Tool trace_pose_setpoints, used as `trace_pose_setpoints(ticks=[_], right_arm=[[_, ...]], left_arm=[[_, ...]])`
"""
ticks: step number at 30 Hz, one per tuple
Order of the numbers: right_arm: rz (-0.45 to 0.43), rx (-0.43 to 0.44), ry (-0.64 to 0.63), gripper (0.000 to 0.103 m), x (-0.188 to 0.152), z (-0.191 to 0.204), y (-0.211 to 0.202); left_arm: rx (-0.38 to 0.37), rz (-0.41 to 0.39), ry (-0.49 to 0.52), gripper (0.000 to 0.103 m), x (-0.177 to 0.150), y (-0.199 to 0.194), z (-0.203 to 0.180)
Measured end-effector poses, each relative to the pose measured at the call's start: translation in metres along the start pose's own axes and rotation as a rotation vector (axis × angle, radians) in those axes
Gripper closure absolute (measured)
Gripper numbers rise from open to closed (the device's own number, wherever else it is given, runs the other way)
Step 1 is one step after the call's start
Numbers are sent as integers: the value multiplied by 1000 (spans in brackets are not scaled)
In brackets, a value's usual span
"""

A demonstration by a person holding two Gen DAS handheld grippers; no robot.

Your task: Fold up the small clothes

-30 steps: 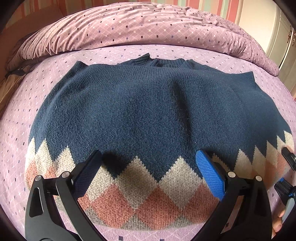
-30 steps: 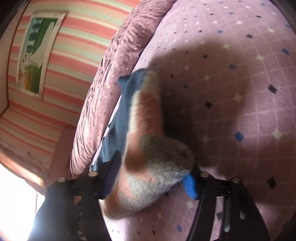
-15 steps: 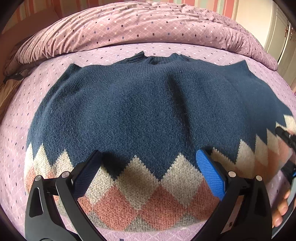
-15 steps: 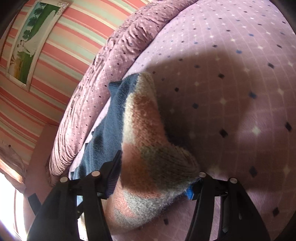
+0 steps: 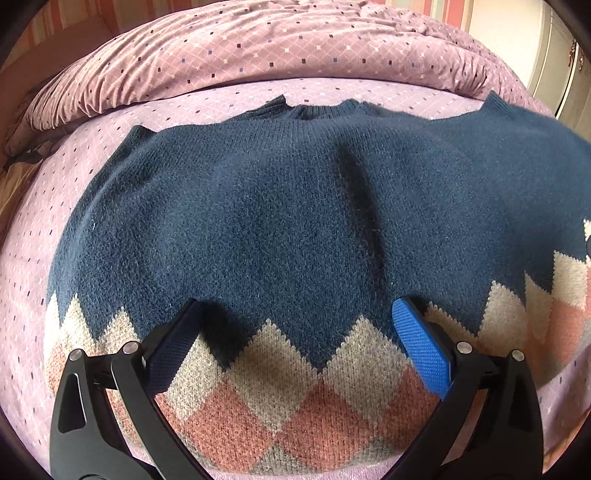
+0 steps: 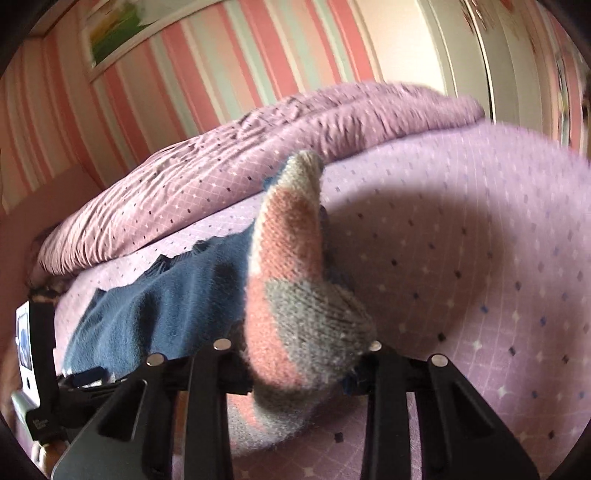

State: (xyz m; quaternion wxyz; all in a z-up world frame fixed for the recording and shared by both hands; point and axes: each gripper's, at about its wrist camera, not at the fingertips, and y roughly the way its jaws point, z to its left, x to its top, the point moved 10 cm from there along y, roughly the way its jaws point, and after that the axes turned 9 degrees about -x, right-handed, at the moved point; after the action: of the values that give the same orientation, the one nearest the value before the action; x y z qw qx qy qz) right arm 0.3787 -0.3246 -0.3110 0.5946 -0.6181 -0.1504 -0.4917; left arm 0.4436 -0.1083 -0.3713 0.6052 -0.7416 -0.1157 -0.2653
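Navy sweater (image 5: 280, 221) lies spread flat on the bed (image 5: 44, 229), neckline toward the far edge, where a rumpled duvet (image 5: 280, 48) is heaped. Band of beige and salmon diamonds runs along the hem, at the near edge of the bed.

Left tool (image 5: 295, 339) hangs over the hem band, fingers wide apart, nothing between them; blue pad (image 5: 421, 350) on one finger, the other pad in shadow. Cannot tell whether the tips touch the knit.

Right tool (image 6: 295, 347): jaws have just been closing, and they are clamped on the hem corner of the sweater (image 6: 291, 295). The pinched knit bulges out between the fingers and stands up off the bedsheet (image 6: 480, 258) in a peaked fold, casting a shadow on the sheet.

Striped wall (image 6: 229, 66) behind the bed; corner of a framed picture (image 6: 114, 29) on it. Right-wrist view is motion-blurred.
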Motion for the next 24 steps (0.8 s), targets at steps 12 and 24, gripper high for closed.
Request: trace_pose_setpoints(ticks=[12, 24], right_arm=[[-149, 25, -324, 73, 6, 153, -50], [78, 191, -672, 71, -144, 315, -40]], left_arm=[[30, -139, -115, 3, 17, -97, 167], [151, -209, -356, 3, -29, -176, 341]])
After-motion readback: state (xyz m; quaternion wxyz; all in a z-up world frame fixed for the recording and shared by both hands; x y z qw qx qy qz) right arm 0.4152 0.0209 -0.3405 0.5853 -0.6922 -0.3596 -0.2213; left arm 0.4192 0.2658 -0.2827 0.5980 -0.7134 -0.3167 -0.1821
